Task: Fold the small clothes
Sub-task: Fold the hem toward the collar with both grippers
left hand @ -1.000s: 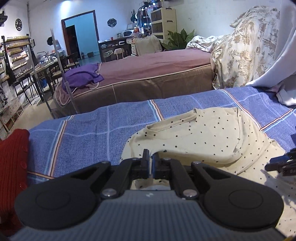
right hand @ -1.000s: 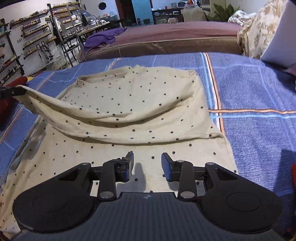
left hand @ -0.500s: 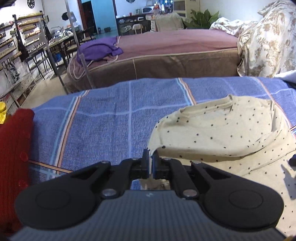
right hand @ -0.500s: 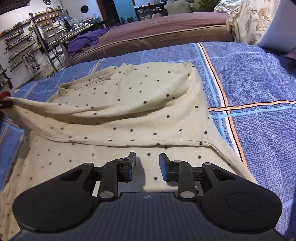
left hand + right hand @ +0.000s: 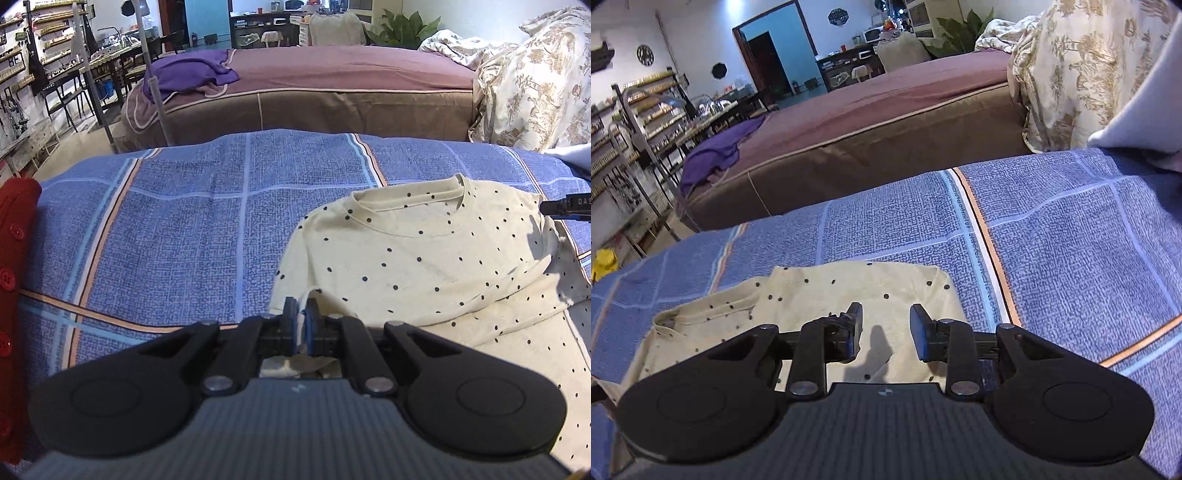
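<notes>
The left gripper (image 5: 300,322) has its two black jaws pressed together on a thin fold of the cream cotton T-shirt with small dark dots (image 5: 424,258), so an edge of the cloth stands up between the blue pads. From this pinch the shirt spreads toward 2 o'clock in the left wrist view, and its round ribbed collar (image 5: 410,218) lies at the far end, opening away from the camera. The long axis of the shirt runs from the near edge of the bed toward the collar, and one layer is folded over the lower one. The right gripper (image 5: 886,326) hovers over the other side of the shirt with its jaws apart but closing; between them is only flat cloth and a shadow, and the pads press on nothing. Its tip (image 5: 565,208) enters the left view at 3 o'clock. The shirt lies on a blue checked bedspread with orange and white stripes (image 5: 177,240). At 9 o'clock is a red knitted garment with buttons (image 5: 14,258). At 12 o'clock stands a brown bed (image 5: 332,92) with a purple cloth (image 5: 184,75) on it.
</notes>
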